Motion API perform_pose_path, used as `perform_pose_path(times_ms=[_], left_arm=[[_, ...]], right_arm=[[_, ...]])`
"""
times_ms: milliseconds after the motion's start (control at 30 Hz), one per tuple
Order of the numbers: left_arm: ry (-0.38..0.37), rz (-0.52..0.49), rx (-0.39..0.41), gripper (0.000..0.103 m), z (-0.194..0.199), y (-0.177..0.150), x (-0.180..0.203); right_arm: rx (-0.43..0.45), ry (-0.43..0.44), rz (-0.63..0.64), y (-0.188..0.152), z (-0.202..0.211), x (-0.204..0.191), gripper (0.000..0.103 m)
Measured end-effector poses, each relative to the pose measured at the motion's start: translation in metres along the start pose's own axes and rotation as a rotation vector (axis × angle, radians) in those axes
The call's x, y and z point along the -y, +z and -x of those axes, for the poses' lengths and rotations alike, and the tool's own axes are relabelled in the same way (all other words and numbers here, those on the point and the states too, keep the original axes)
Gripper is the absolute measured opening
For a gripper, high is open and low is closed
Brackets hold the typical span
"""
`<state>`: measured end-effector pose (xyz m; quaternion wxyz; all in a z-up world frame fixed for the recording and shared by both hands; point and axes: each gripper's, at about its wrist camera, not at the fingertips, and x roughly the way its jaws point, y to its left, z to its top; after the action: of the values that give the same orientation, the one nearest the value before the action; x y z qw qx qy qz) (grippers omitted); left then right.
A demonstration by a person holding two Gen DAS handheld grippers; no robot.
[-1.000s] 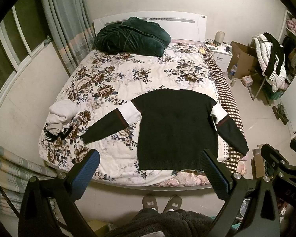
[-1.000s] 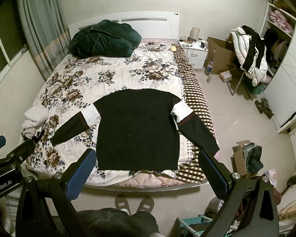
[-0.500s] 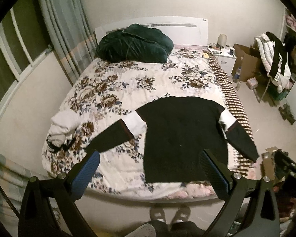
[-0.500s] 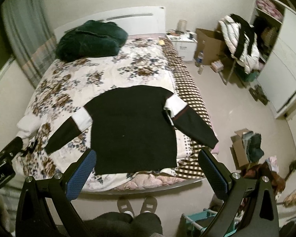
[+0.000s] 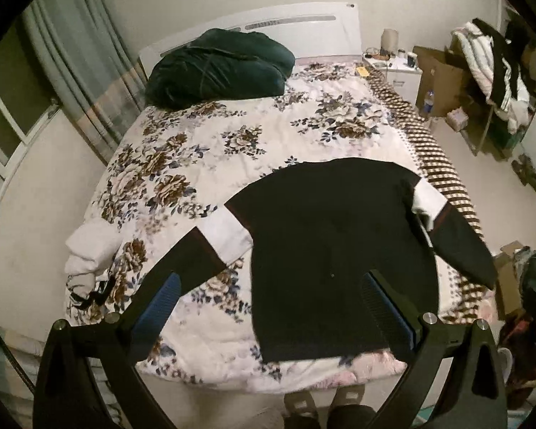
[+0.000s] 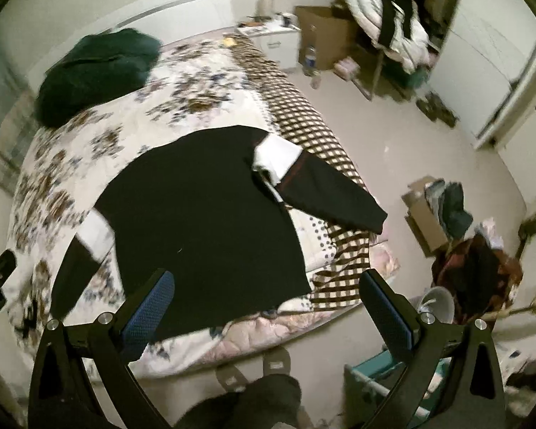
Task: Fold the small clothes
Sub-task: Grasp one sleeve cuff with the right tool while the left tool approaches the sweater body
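A black sweater [image 5: 339, 246] [image 6: 203, 207] with white bands on its sleeves lies flat on the floral bed cover [image 5: 203, 164], both sleeves spread outward. Its right sleeve [image 6: 332, 196] reaches over the checked blanket at the bed's side. My left gripper [image 5: 268, 296] hovers open above the sweater's lower left part, with nothing between its fingers. My right gripper [image 6: 268, 293] is open too, held above the bed's near right corner by the sweater's hem. Neither gripper touches the cloth.
A dark green bundle [image 5: 218, 68] lies at the headboard. A pale garment [image 5: 89, 246] sits at the bed's left edge. Boxes and clothes [image 6: 443, 211] clutter the floor on the right, with a chair of jackets [image 6: 386, 32] behind. The person's slippers [image 6: 253, 368] stand at the bed's foot.
Both grippers have moved forward and lower toward the bed, so the sweater looks larger. The right view has swung to the right. The sweater has not moved.
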<state>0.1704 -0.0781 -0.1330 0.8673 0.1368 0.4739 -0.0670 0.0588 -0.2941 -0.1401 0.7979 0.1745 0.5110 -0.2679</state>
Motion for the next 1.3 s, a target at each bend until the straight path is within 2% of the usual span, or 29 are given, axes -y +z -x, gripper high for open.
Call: perform_pose_path(times_ms=[167,333,533,700,767,800,867,900,967,1000,1067,1133,1200,1267,1300], left_arm=[[0.02,-0.004,-0.041,0.103,-0.07,0.016,0.039],[0.065,-0.023,-0.115,0.103,-0.144,0.019,0.089],[0.045,-0.041,-0.272,0.103,-0.244,0.003,0.164],[0.042,-0.078,-0.35,0.103,-0.313,-0.013,0.221],[0.043,-0.092,-0.38,0.103,-0.333,-0.019,0.24],[0.041,-0.093,-0.393,0.103,-0.34,-0.022,0.246],[0.04,-0.095,-0.416,0.103,-0.354,-0.027,0.26],[0.04,-0.099,-0.419,0.103,-0.359,-0.027,0.265],[0.043,-0.114,-0.422,0.103,-0.369,-0.03,0.278],[0.043,-0.131,-0.423,0.103,-0.373,-0.029,0.283],[0.039,-0.136,-0.423,0.103,-0.382,-0.029,0.29],[0.041,-0.137,-0.419,0.103,-0.39,-0.029,0.295],[0.037,-0.134,-0.421,0.103,-0.399,-0.031,0.297],[0.029,-0.123,-0.425,0.103,-0.407,-0.032,0.295],[0.02,-0.114,-0.425,0.103,-0.411,-0.031,0.295]], right_arm=[[-0.043,0.039,-0.179,0.022,-0.12,0.05,0.103],[-0.1,0.096,-0.472,0.028,-0.267,0.138,0.103],[-0.11,0.113,-0.887,0.001,-0.422,0.265,0.103],[-0.07,0.134,-1.157,-0.036,-0.51,0.358,0.101],[-0.067,0.149,-1.224,-0.049,-0.536,0.381,0.097],[-0.063,0.165,-1.247,-0.053,-0.547,0.389,0.092],[-0.05,0.201,-1.291,-0.06,-0.57,0.403,0.077],[-0.029,0.213,-1.306,-0.061,-0.575,0.407,0.063],[0.028,0.213,-1.313,-0.06,-0.583,0.415,0.053],[0.056,0.213,-1.312,-0.058,-0.586,0.417,0.045],[0.07,0.22,-1.303,-0.052,-0.595,0.419,0.044],[0.013,0.222,-1.301,-0.047,-0.614,0.419,0.052],[-0.018,0.249,-1.333,-0.049,-0.627,0.421,0.052],[0.011,0.262,-1.352,-0.047,-0.636,0.425,0.052],[0.041,0.263,-1.353,-0.046,-0.631,0.422,0.045]])
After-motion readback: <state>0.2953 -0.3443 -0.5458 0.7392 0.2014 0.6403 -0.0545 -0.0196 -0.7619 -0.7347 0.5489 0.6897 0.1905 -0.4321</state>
